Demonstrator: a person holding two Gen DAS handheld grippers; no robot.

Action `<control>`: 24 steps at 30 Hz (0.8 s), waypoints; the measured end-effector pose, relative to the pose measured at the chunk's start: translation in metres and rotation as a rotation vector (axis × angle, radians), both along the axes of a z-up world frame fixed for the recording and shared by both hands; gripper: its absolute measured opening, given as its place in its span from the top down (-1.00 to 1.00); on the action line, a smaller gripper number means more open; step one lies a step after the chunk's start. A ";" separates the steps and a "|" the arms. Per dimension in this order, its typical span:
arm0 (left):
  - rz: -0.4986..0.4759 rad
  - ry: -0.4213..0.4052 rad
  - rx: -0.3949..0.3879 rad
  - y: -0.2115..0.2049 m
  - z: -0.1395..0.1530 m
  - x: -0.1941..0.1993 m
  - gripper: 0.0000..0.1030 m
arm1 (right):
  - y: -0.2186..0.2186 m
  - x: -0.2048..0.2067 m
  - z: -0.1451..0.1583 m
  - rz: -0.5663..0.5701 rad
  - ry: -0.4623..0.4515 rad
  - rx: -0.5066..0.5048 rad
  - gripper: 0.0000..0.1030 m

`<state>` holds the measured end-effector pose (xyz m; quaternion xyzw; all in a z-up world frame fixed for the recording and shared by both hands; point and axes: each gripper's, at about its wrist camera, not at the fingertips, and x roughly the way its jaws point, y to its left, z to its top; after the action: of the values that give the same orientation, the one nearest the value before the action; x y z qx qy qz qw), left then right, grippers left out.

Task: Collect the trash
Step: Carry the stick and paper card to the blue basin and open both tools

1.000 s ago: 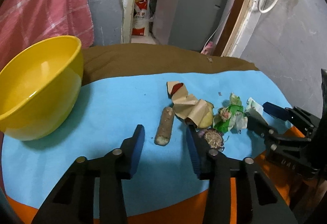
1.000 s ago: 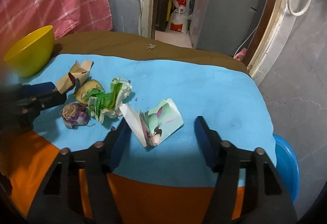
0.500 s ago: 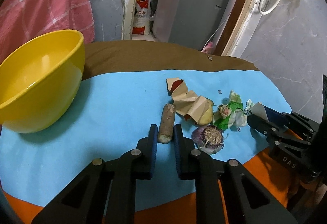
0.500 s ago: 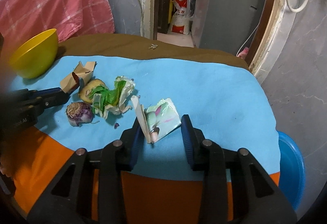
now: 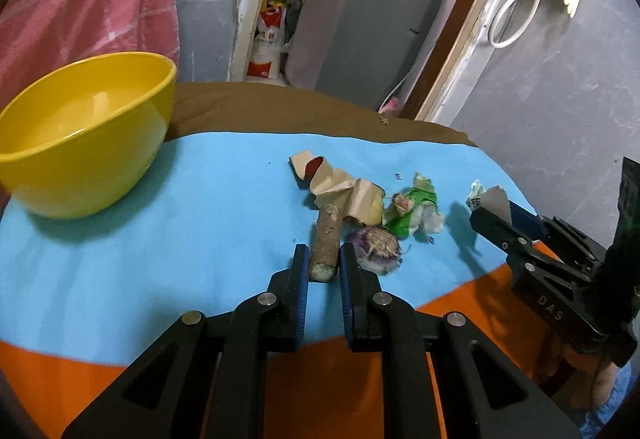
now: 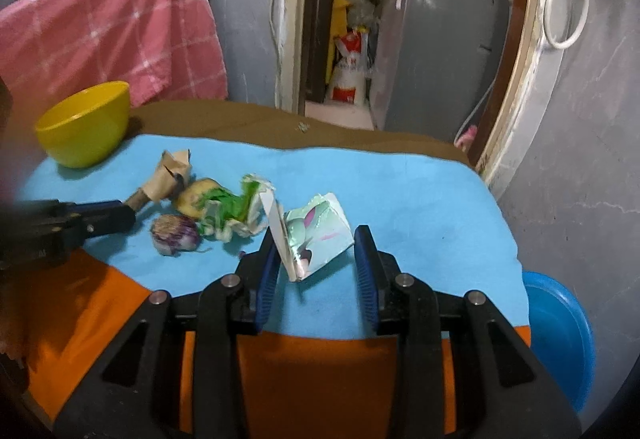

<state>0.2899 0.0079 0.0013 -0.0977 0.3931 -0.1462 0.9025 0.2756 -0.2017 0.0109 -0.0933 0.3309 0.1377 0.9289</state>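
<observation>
the left claw [image 5: 324, 259] is clamped on a brown root stub [image 5: 326, 243] lying on the tabletop [image 5: 180, 219], right of the yellow bowl [image 5: 80, 135]. the right claw [image 6: 316, 251], lettered "das", pinches a printed wrapper [image 6: 316, 235]; its print is unreadable.

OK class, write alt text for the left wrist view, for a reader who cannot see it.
The left gripper is clamped on a brown root stick lying on a blue mat. Beside it lie a purple onion, crumpled brown paper and a green wrapper. A yellow bowl stands left; the right gripper grips a torn packet.
</observation>
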 end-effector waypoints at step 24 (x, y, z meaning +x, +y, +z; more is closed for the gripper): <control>-0.089 -0.389 -0.118 -0.081 0.071 -0.073 0.77 | -0.063 -0.102 0.058 -0.107 -0.446 0.182 0.19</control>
<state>0.2171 -0.0735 0.0723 -0.1031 0.2061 -0.2248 0.9468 0.1738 -0.2642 0.0693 -0.0195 0.1082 0.0933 0.9895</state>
